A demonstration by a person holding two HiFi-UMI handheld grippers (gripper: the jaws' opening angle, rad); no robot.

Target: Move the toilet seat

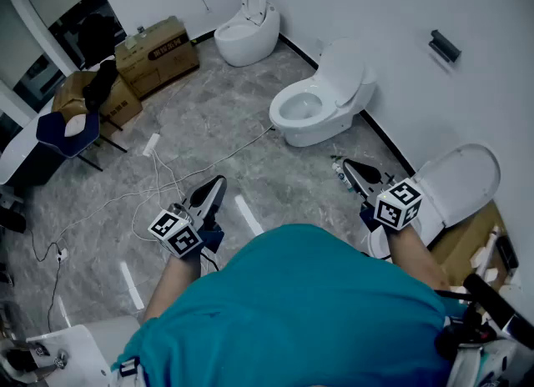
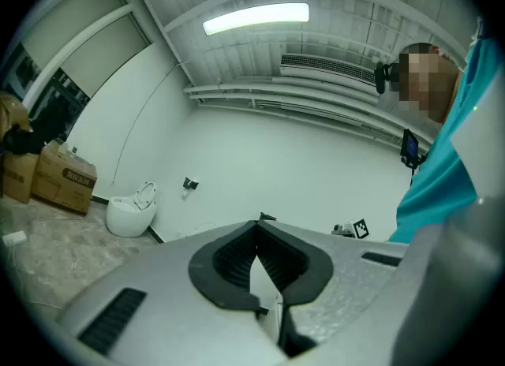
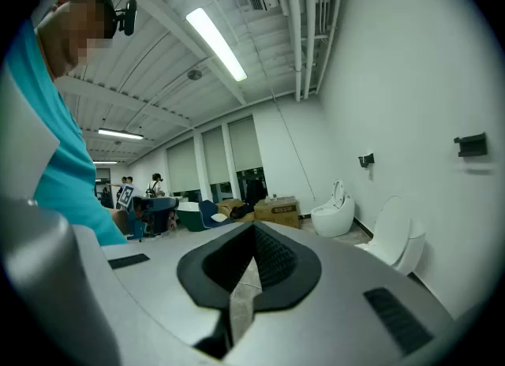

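Three white toilets stand along the right wall. The nearest toilet (image 1: 457, 183) has its lid raised against the wall, and its bowl is mostly hidden behind my right arm. The middle toilet (image 1: 320, 103) (image 3: 397, 238) also has its lid up, and the far toilet (image 1: 247, 32) (image 3: 334, 214) (image 2: 130, 210) sits in the corner. My right gripper (image 1: 345, 163) (image 3: 254, 225) is shut and empty, just left of the nearest toilet, pointing along the wall. My left gripper (image 1: 219, 183) (image 2: 259, 220) is shut and empty over the open floor.
Cardboard boxes (image 1: 155, 52) and a blue chair (image 1: 66, 132) stand at the far left. Cables (image 1: 157, 183) trail across the marble floor. Another box (image 1: 469, 241) sits beside the nearest toilet. Wall fittings (image 1: 443, 46) hang above the toilets.
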